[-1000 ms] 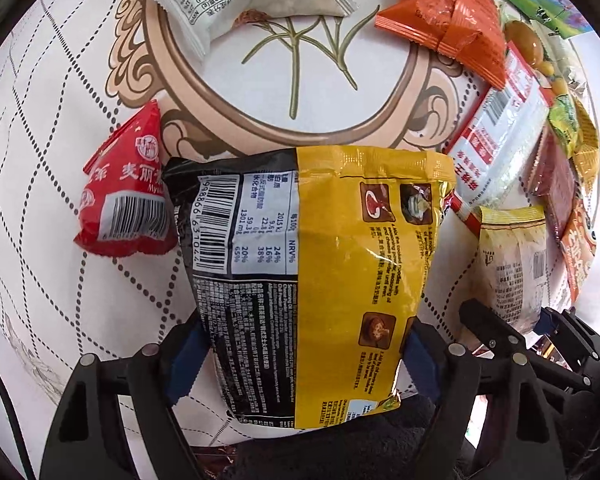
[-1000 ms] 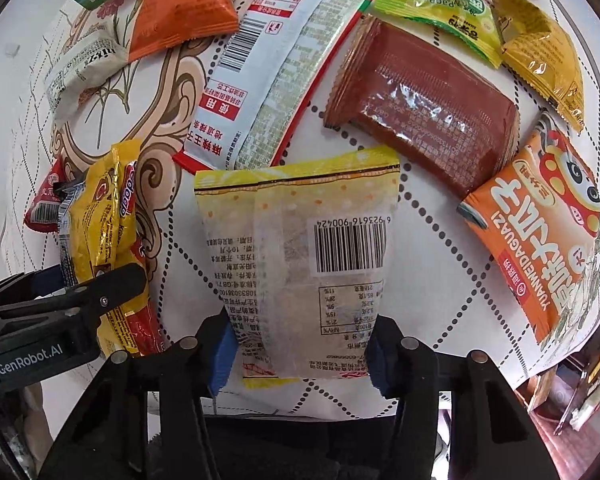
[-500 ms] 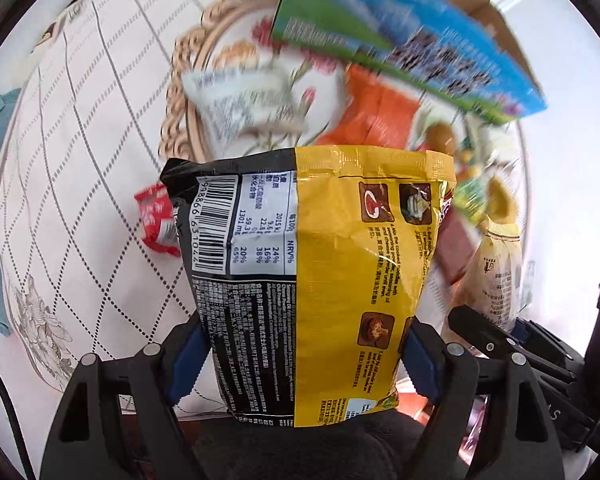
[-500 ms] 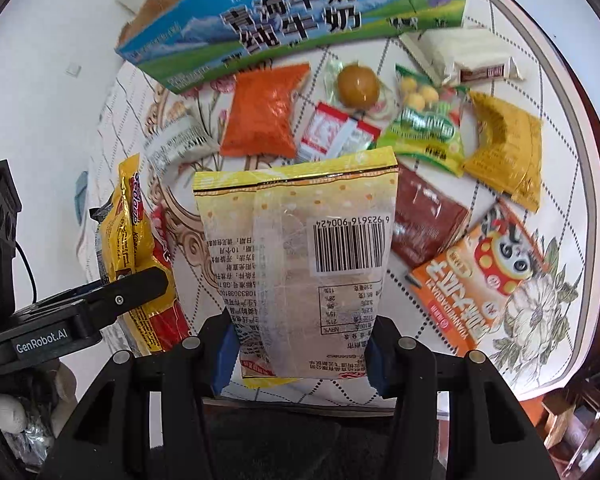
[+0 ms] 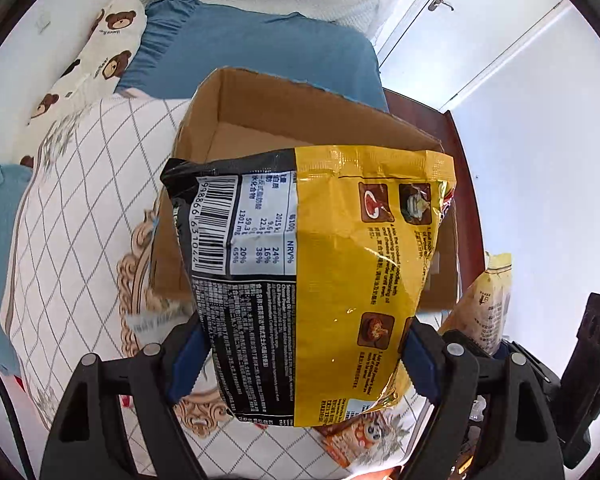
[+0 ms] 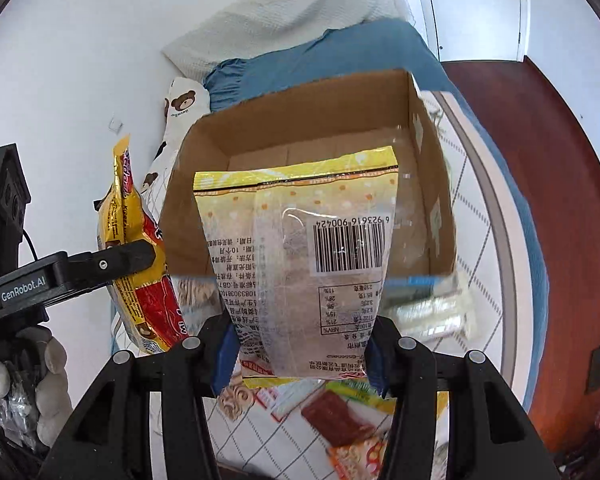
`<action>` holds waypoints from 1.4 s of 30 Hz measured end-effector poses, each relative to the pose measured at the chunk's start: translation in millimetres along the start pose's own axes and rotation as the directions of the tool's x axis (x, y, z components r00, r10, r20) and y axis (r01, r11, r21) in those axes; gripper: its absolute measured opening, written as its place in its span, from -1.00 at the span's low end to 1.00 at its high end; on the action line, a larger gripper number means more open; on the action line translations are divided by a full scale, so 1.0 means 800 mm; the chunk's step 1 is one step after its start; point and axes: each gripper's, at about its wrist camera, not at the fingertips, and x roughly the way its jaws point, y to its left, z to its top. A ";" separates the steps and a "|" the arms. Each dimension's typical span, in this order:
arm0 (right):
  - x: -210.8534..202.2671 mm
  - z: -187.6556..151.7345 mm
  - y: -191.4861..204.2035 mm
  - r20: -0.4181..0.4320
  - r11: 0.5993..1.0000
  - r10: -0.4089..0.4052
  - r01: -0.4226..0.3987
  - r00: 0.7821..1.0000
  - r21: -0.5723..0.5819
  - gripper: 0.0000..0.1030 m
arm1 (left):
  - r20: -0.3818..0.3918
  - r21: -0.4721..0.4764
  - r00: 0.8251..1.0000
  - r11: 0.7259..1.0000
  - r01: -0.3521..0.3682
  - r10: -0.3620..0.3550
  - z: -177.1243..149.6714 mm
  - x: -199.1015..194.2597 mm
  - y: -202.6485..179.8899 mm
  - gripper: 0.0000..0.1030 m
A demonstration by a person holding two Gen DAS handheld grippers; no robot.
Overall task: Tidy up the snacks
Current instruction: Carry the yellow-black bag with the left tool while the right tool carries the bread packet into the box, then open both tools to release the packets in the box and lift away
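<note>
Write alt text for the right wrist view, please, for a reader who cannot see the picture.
The right gripper holds a pale yellow snack packet upright in front of an open cardboard box, whose visible floor looks bare. At the left, the left gripper holds a yellow and red noodle bag; more snacks lie on the patterned cloth below.

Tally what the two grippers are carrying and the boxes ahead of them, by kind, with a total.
Held snack packets: 2 (black-and-yellow noodle packet in left gripper; pale yellow packet in right gripper)
Open cardboard boxes: 1
Total: 3
</note>
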 end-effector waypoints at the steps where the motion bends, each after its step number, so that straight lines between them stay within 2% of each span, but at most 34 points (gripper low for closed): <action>1: 0.006 0.021 -0.002 0.001 1.000 -0.006 0.006 1.000 -0.009 0.05 | -0.012 0.000 1.000 1.000 -0.010 0.010 0.019 0.009 -0.005 0.61; 5: 0.055 0.090 -0.013 -0.034 1.000 -0.021 0.021 0.999 -0.006 0.05 | -0.104 -0.013 0.994 0.999 -0.031 0.029 0.083 0.061 -0.011 0.61; 9: 0.102 0.143 -0.015 -0.099 0.999 -0.043 0.042 0.994 -0.013 0.05 | -0.184 0.009 0.980 0.997 -0.076 0.077 0.131 0.110 -0.013 0.61; 16: 0.208 0.183 -0.035 -0.226 0.998 -0.055 0.060 0.973 0.015 0.05 | -0.306 0.019 0.947 0.995 -0.100 0.101 0.177 0.186 -0.005 0.61; 22: 0.258 0.199 -0.052 -0.257 0.997 -0.060 0.068 0.965 0.025 0.06 | -0.344 0.086 0.926 0.988 -0.132 0.153 0.192 0.220 -0.017 0.61; 25: 0.268 0.208 -0.053 -0.272 0.998 -0.061 0.067 0.960 0.012 0.14 | -0.343 0.089 0.927 0.988 -0.127 0.151 0.197 0.229 -0.018 0.63; 26: 0.270 0.209 -0.054 -0.277 0.998 -0.059 0.064 0.959 0.011 0.38 | -0.336 0.092 0.931 0.988 -0.122 0.146 0.198 0.231 -0.019 0.66; 27: 0.271 0.209 -0.053 -0.281 0.998 -0.058 0.063 0.958 0.009 0.72 | -0.330 0.101 0.932 0.987 -0.122 0.149 0.198 0.231 -0.020 0.71; 28: 0.271 0.208 -0.052 -0.284 0.998 -0.064 0.069 0.957 0.005 0.86 | -0.325 0.114 0.933 0.986 -0.125 0.156 0.197 0.231 -0.023 0.77; 30: 0.272 0.207 -0.050 -0.289 0.996 -0.089 0.087 0.953 -0.020 0.86 | -0.311 0.125 0.937 0.984 -0.125 0.158 0.198 0.229 -0.026 0.88; 35: 0.261 0.196 -0.047 -0.274 0.994 -0.110 0.106 0.956 -0.030 0.86 | -0.263 0.103 0.957 0.990 -0.096 0.120 0.187 0.204 -0.032 0.88; 42: 0.199 0.151 -0.057 -0.207 0.991 -0.136 0.132 0.969 -0.034 0.86 | -0.082 0.132 0.983 0.979 -0.156 0.167 0.135 0.134 -0.040 0.88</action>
